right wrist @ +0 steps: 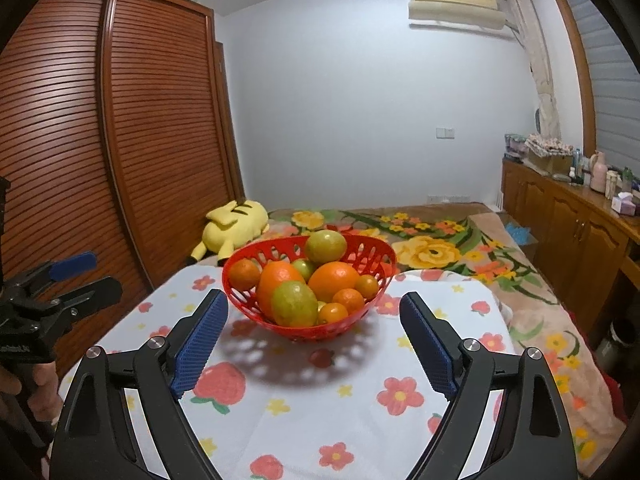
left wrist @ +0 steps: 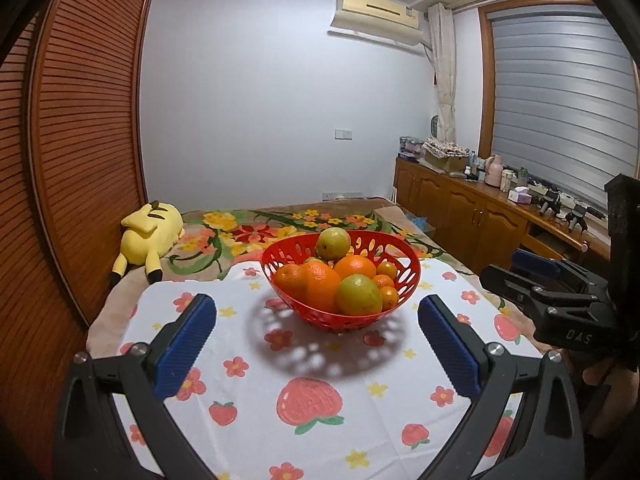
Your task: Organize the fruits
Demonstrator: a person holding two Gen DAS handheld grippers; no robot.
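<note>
Red basket (left wrist: 402, 286) heaped with oranges (left wrist: 322, 286) and green fruit (right wrist: 326, 246), sitting mid-cloth on the fruit-print tablecloth (left wrist: 320, 432), left gripper (left wrist: 316, 322) and right gripper (right wrist: 314, 322) hovering just short of it, jaws wide, empty

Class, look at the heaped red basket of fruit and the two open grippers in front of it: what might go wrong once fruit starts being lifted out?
1. The yellow-green round fruit sits atop the heap in the red perforated plastic basket; nudging the large oranges beneath could send it rolling out.
2. The basket rests on a loose strawberry-print white cloth; a push may slide it.
3. The small tangerines lie tightly packed, so wide jaws may bump neighbours.
</note>
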